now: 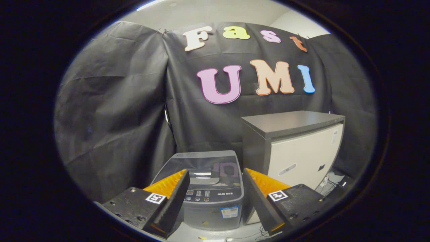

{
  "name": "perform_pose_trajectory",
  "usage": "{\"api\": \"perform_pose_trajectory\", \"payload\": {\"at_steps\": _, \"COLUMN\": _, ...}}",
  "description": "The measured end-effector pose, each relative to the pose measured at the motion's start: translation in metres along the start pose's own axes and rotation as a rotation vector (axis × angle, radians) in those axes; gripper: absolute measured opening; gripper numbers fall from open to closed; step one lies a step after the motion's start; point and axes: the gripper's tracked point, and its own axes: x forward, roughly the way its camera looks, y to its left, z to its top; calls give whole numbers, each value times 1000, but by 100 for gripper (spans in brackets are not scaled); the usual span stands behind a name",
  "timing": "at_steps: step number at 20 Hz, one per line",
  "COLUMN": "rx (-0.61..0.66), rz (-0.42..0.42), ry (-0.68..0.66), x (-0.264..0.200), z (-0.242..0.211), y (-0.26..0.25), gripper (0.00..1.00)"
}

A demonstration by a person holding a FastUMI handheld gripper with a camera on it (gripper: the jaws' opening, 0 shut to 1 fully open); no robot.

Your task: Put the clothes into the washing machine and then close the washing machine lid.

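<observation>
A small grey top-loading washing machine (208,198) stands on the floor just ahead of my fingers, framed in the gap between them. Its dark glass lid (205,166) lies flat and shut, with a control strip along its near edge. My gripper (215,198) is open, with nothing between its two black, orange-backed fingers (174,198). They are held apart from the machine, above and in front of it. I see no clothes.
A grey-topped cabinet with a cream front (299,148) stands right beside the washing machine, taller than it. Cables and a plug (331,183) lie on the floor beyond the right finger. Black cloth walls close in behind and to the left.
</observation>
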Motion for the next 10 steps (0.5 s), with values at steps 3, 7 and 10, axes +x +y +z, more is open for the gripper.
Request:
{"api": "perform_pose_trajectory", "payload": {"at_steps": 3, "rx": 2, "rz": 9, "ry": -40, "x": -31, "z": 4, "y": -1, "gripper": 96}}
{"api": "perform_pose_trajectory", "payload": {"at_steps": 7, "rx": -16, "rz": 9, "ry": -110, "x": -69, "z": 19, "y": -5, "gripper": 97}}
{"api": "perform_pose_trajectory", "payload": {"at_steps": 10, "rx": -44, "rz": 7, "ry": -141, "x": -91, "z": 21, "y": -9, "gripper": 97}}
